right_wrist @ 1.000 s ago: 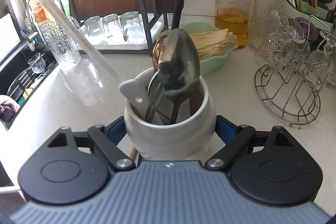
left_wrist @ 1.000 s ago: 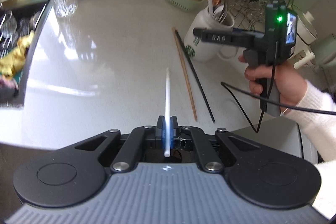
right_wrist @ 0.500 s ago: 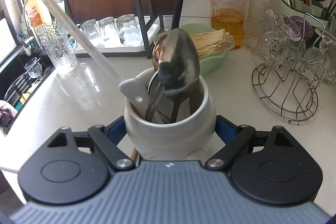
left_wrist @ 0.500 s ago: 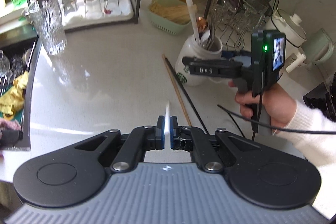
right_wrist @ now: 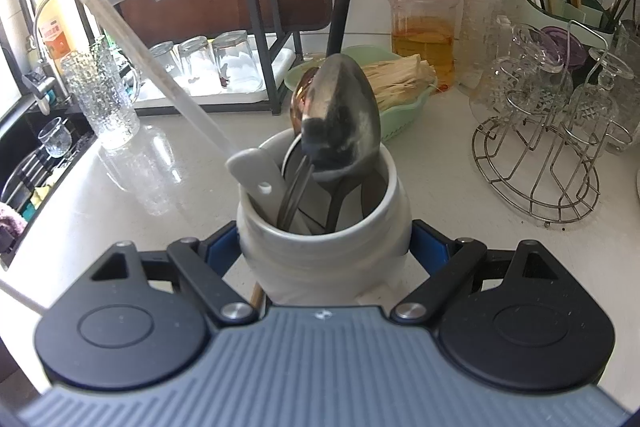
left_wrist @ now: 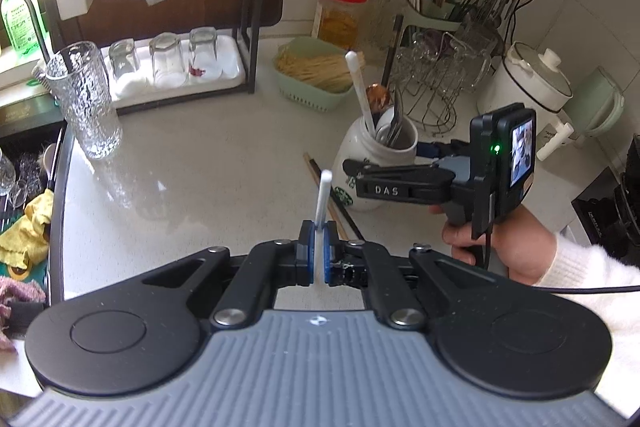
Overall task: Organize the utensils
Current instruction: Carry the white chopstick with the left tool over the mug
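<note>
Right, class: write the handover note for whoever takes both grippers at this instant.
Left gripper: shut on a white chopstick, held above the counter.
Right gripper: clamped on the white jar, which stands on the counter.
Done: spoons, a white chopstick and a dark one are already in the jar.
Left: drop the held chopstick into the jar, then collect the wooden chopstick and dark chopstick lying beside it.
</note>
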Motion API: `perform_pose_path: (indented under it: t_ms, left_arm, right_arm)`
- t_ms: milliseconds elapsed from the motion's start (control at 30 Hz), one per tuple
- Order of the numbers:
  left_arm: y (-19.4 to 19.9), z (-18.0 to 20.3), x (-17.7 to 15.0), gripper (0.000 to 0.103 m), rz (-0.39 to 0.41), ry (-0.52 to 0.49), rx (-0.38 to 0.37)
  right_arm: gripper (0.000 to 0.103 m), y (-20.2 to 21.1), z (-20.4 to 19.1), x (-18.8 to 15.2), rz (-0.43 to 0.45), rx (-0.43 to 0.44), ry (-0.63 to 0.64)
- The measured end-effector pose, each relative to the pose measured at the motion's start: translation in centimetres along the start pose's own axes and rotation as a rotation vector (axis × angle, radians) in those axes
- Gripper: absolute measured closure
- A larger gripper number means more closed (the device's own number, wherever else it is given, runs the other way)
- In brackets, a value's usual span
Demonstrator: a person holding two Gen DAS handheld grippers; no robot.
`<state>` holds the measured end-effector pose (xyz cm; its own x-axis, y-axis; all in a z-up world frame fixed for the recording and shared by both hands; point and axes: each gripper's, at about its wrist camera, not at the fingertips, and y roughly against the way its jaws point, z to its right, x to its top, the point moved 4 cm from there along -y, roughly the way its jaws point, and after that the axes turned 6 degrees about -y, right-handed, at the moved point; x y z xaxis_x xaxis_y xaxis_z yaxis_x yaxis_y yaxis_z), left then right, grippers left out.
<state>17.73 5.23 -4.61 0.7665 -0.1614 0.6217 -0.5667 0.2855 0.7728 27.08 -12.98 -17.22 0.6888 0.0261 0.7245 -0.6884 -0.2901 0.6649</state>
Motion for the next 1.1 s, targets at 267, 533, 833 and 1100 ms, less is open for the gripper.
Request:
perform_pose_path:
  t_ms: [267,533,833,1100]
  left_arm:
    - [0.5,0.4,1.2,0.098,0.031,-0.013,-0.025]
    - [2.2,0.6,3.6,0.098,0.079,-0.025,-0.044]
    - [5.1,1.2,7.9,0.098,0.137,-0.091,-0.044]
    - [7.4,2.4,12.4,0.098,0.173,-0.146,-0.058]
  right_arm:
    - [0.012,0.1,0.0,-0.1,0.008,-0.01,-0.009]
    - [0.012,0.2,-0.1,-0.2,0.005,-0.003,0.001]
    - [0.012,0.1,0.0,-0.1,0.0,0.014,0.018]
    - [0.012,0.2,-0.1,-0.2,-0.005,0.026,0.03]
